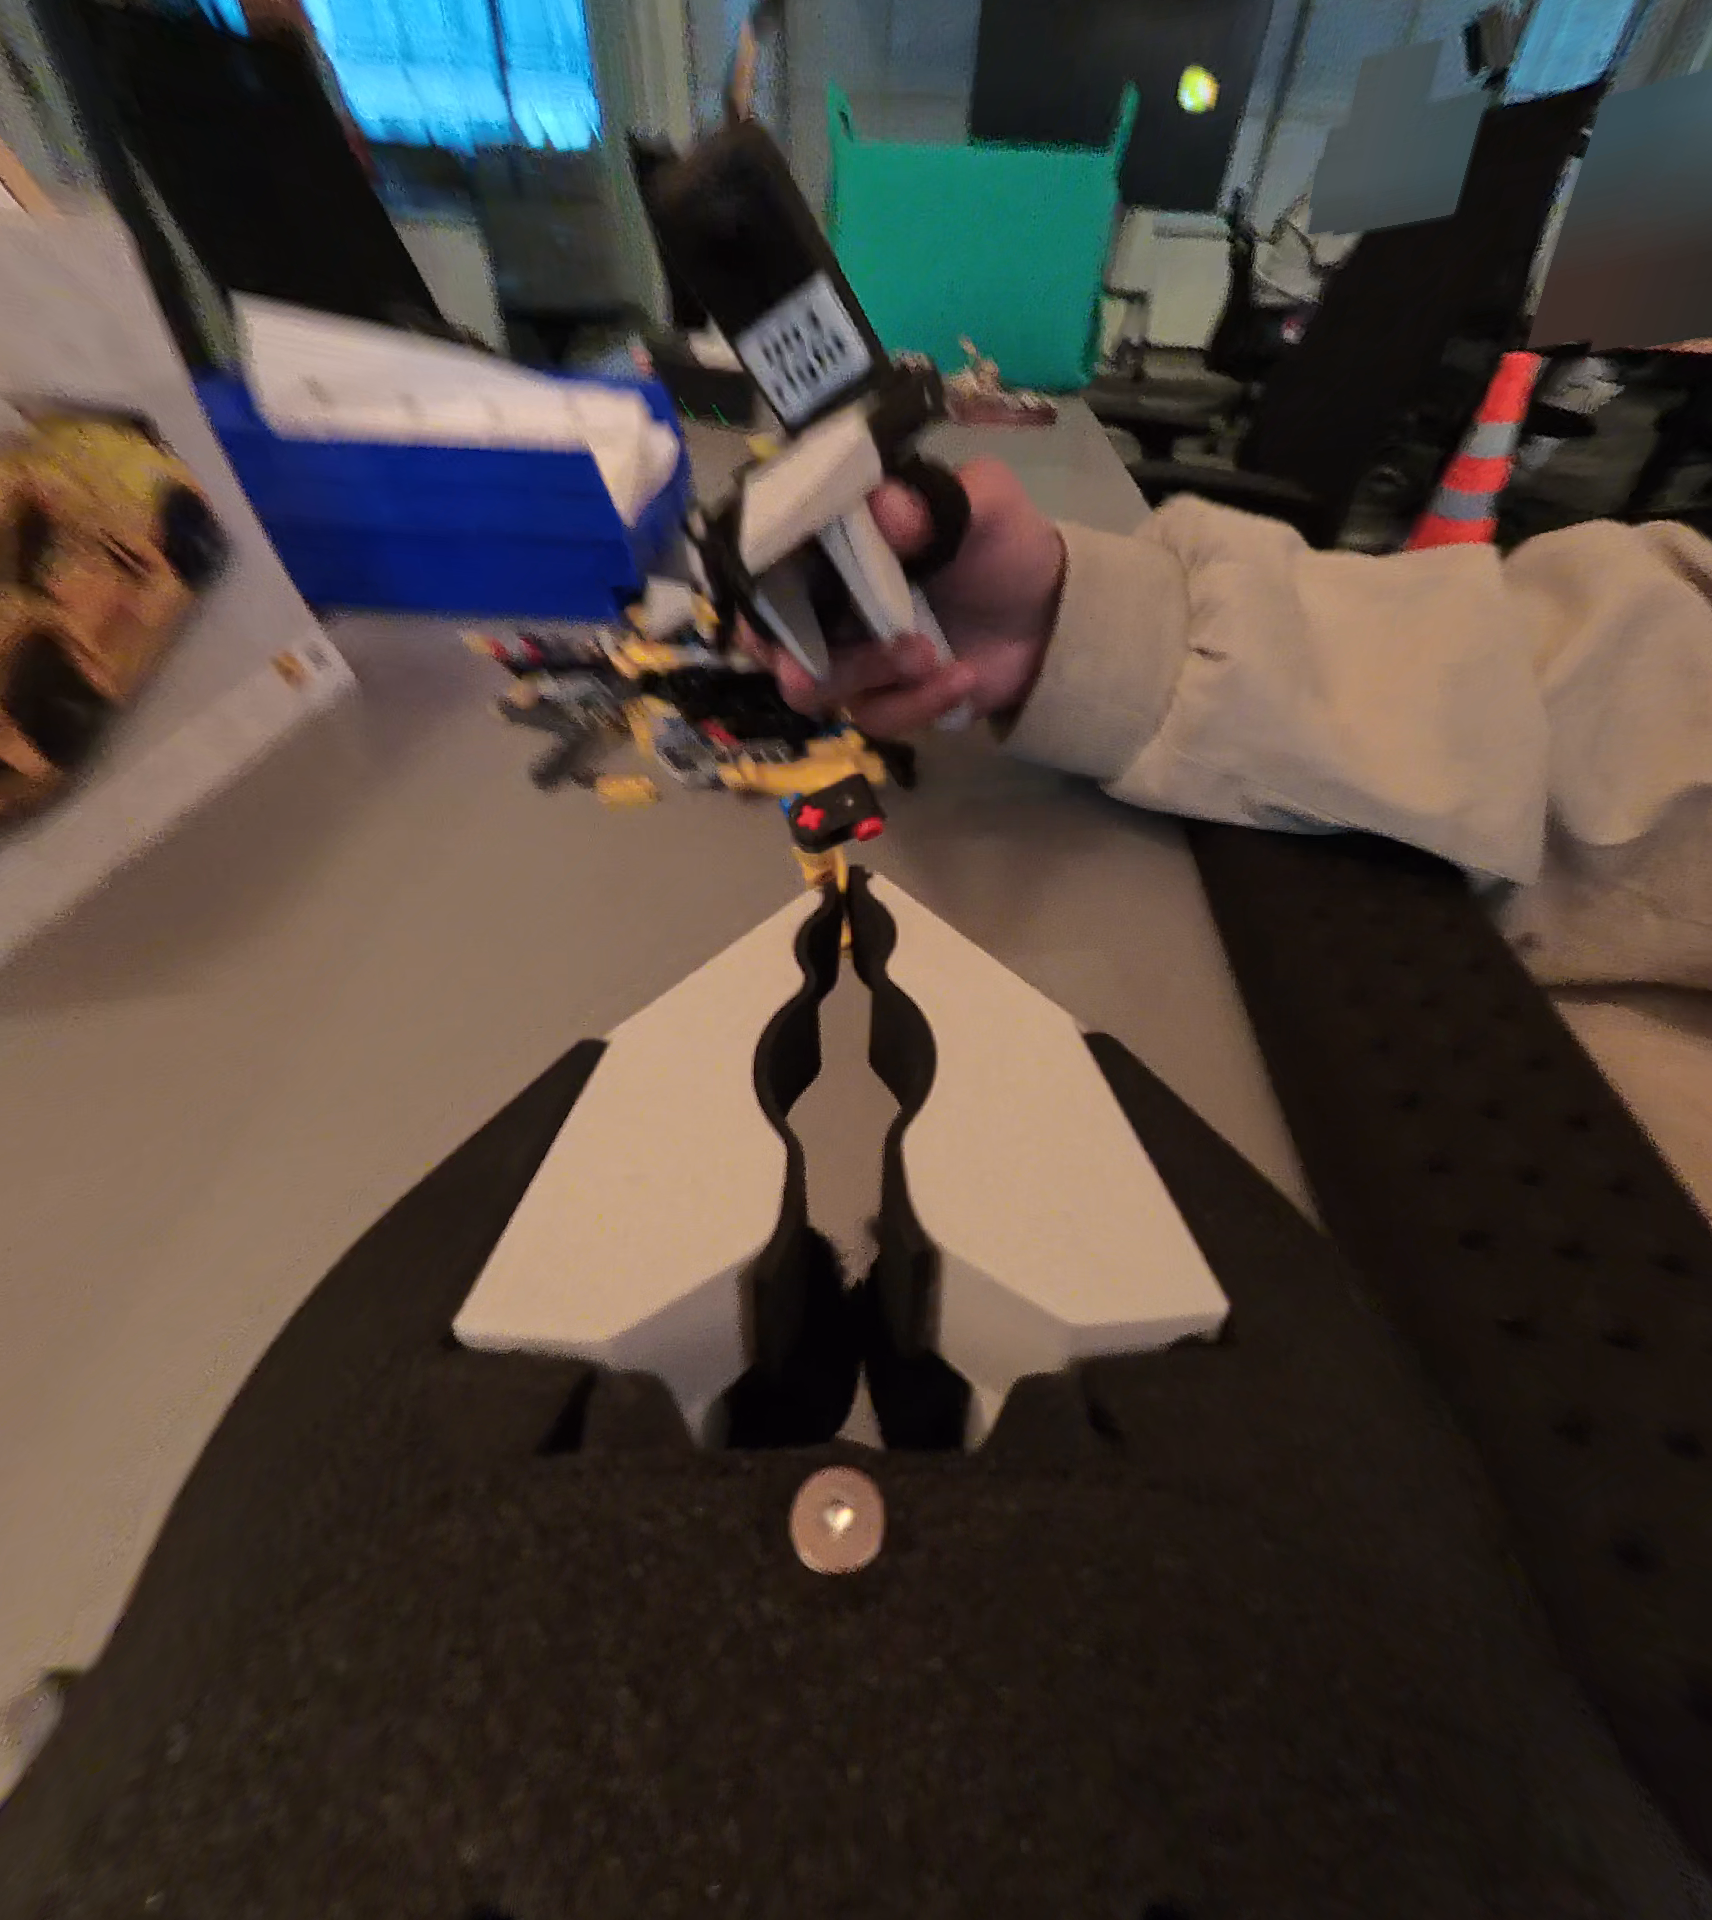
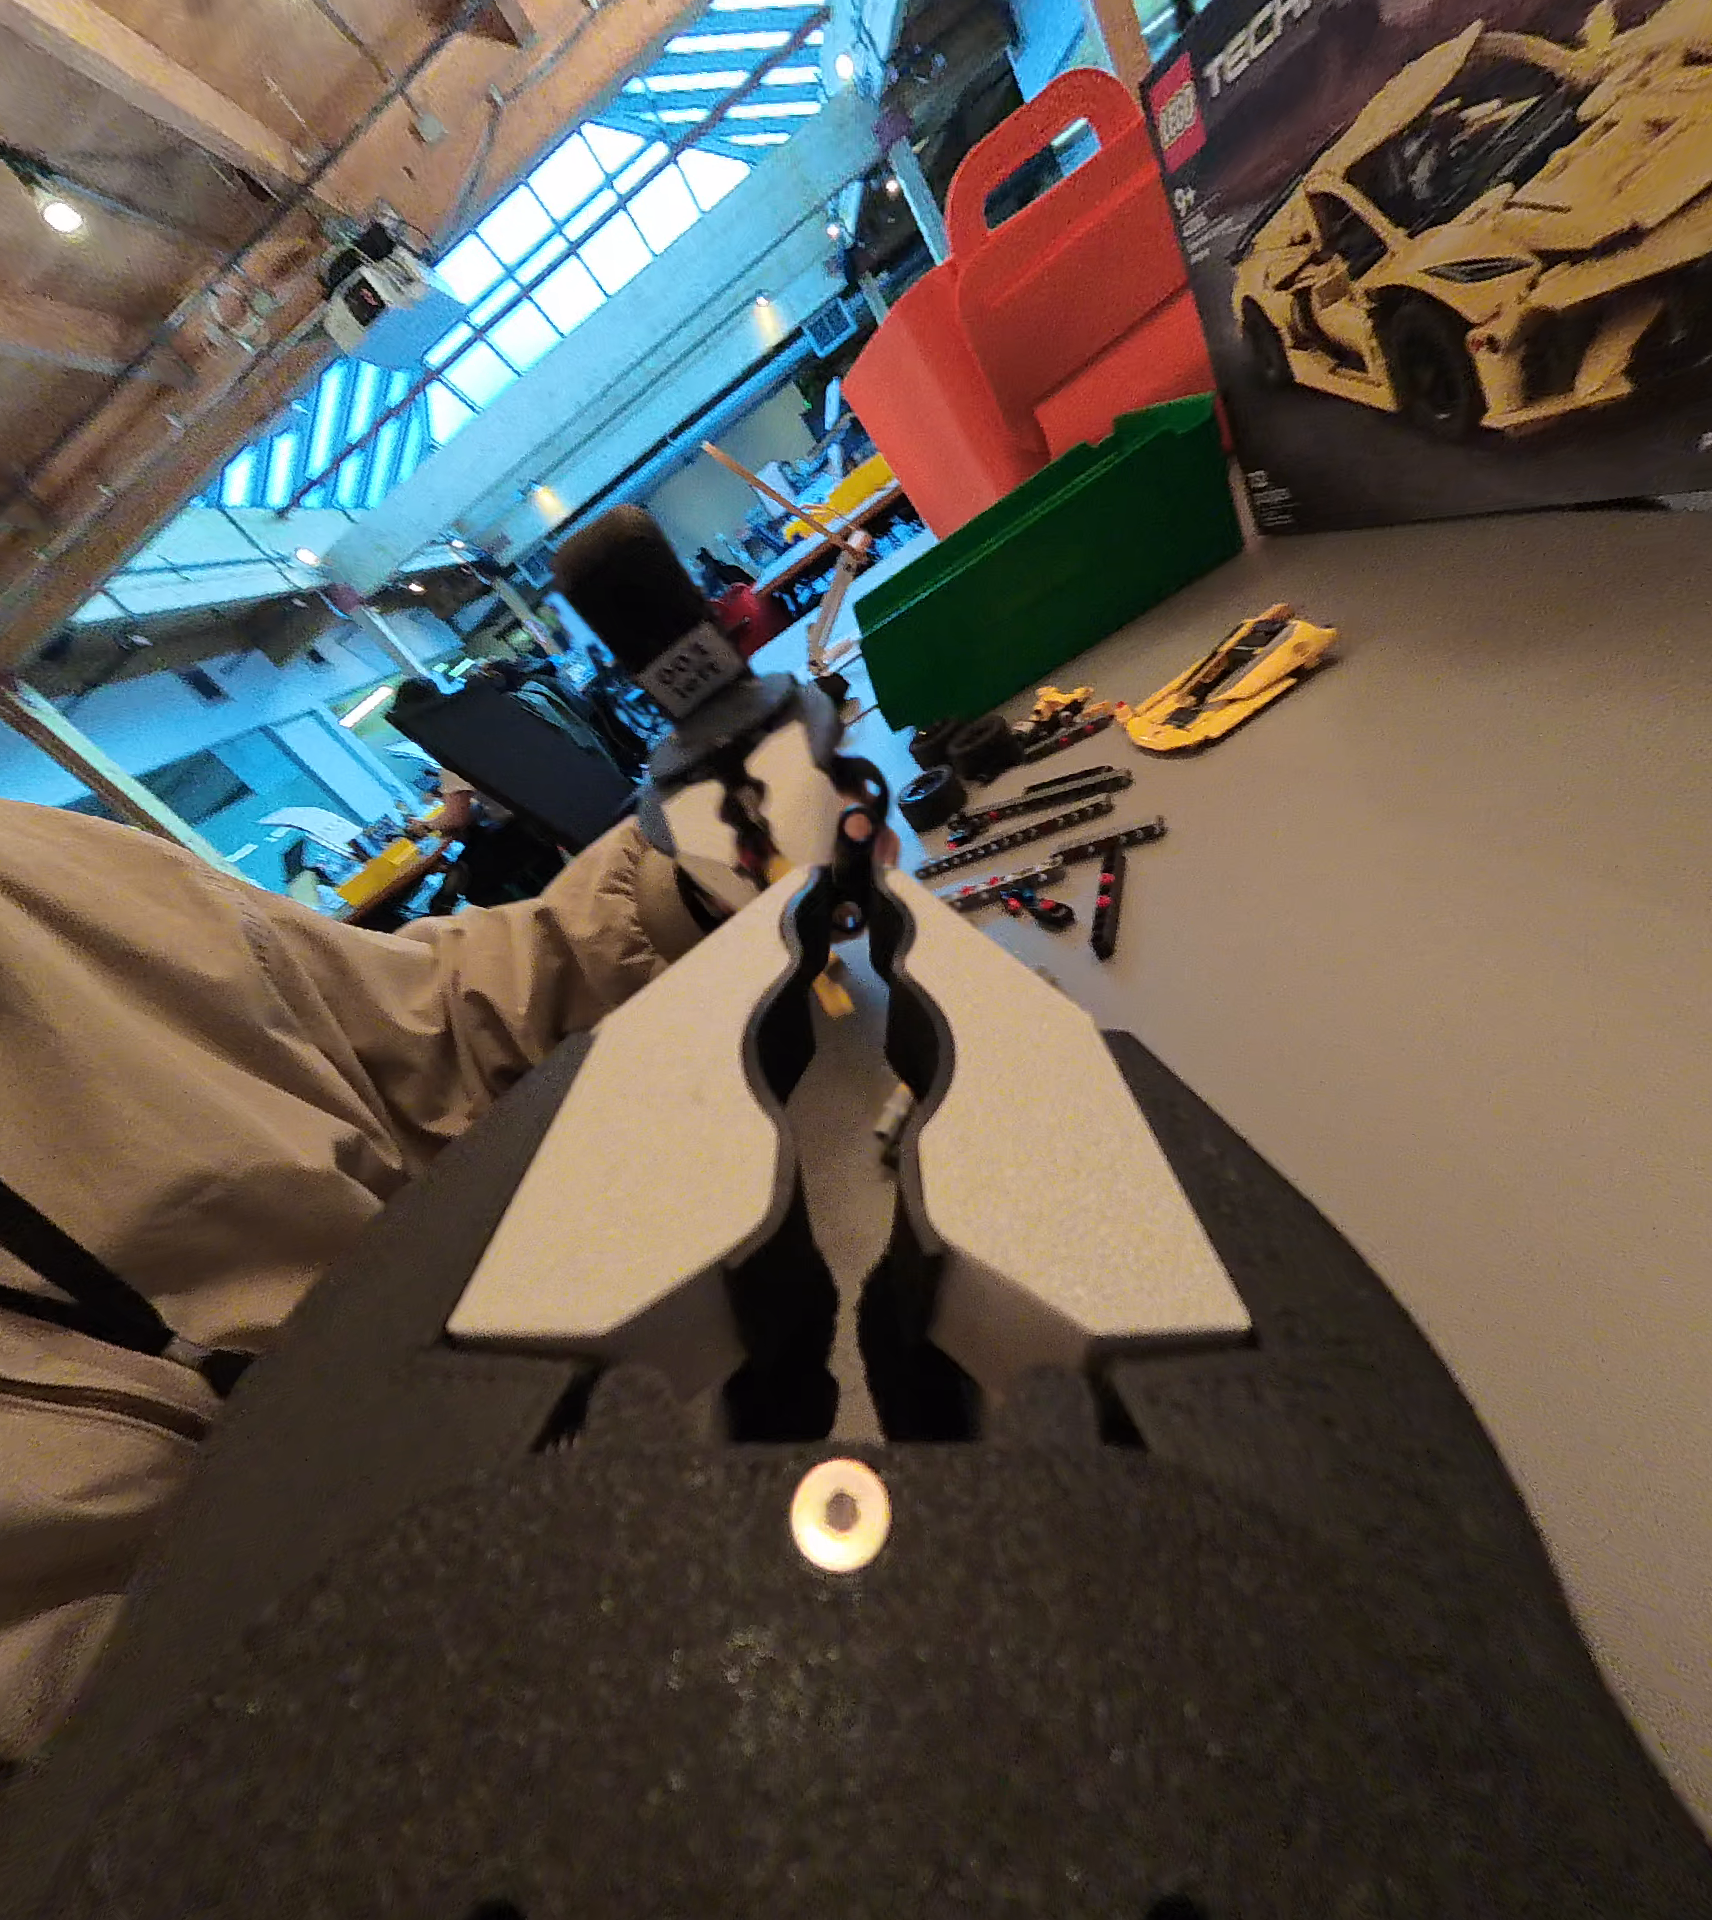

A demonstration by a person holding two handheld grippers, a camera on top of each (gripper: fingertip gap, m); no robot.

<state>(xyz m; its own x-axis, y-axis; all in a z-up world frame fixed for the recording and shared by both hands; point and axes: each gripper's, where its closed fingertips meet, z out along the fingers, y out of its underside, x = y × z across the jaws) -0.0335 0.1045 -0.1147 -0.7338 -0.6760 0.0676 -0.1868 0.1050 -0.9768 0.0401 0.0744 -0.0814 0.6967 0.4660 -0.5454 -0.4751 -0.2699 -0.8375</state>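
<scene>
My left gripper is shut on a small yellow piece that carries a black block with red pins, held above the grey table. Just beyond it lies a partly built yellow and black model chassis. A hand holds the right gripper over that chassis. In the right wrist view my right gripper is shut on a black beam with holes. The left gripper faces it close by, held from a beige sleeve.
A blue bin and a box with a yellow car picture stand at the left. The right wrist view shows a yellow car body, black wheels, loose black beams, a green bin, a red container and the same kind of box. Some 9 centimeters of space lies between my two pairs of fingers.
</scene>
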